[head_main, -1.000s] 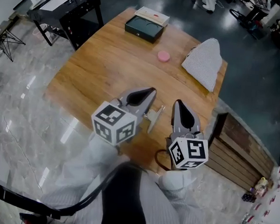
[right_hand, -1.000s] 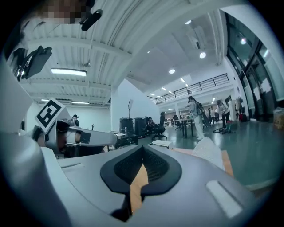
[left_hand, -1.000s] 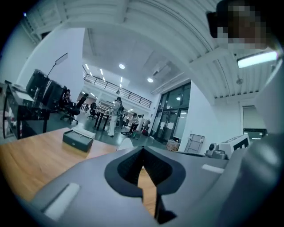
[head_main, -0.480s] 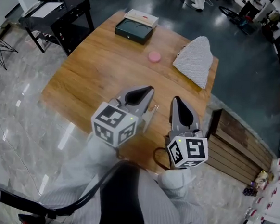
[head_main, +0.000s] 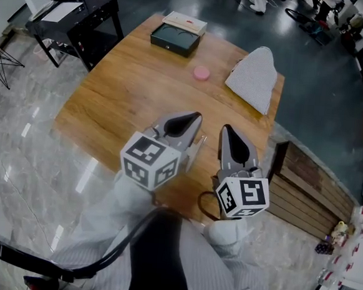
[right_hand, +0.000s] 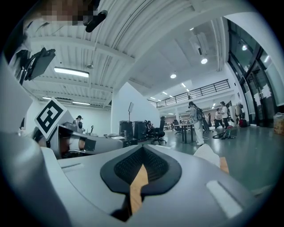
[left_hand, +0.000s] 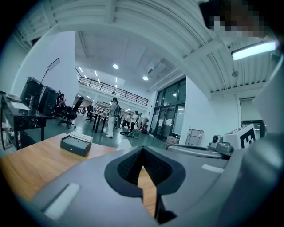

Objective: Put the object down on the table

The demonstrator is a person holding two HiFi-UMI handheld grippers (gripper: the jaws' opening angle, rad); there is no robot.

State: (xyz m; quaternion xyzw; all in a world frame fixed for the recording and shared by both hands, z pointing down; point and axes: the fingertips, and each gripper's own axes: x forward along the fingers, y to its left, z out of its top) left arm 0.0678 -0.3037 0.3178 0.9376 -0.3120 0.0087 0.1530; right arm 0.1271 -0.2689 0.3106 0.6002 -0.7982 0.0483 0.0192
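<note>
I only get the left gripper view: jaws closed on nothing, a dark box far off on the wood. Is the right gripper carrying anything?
Observer: No. In its own view the right gripper has its jaws together, with nothing between them.
Operator: Anything on the table besides the box?
Observer: The head view shows a small pink round object between the dark box and a white textured object.
Operator: Where do the grippers sit?
Observer: The left gripper and the right gripper are side by side over the near part of the table.
</note>
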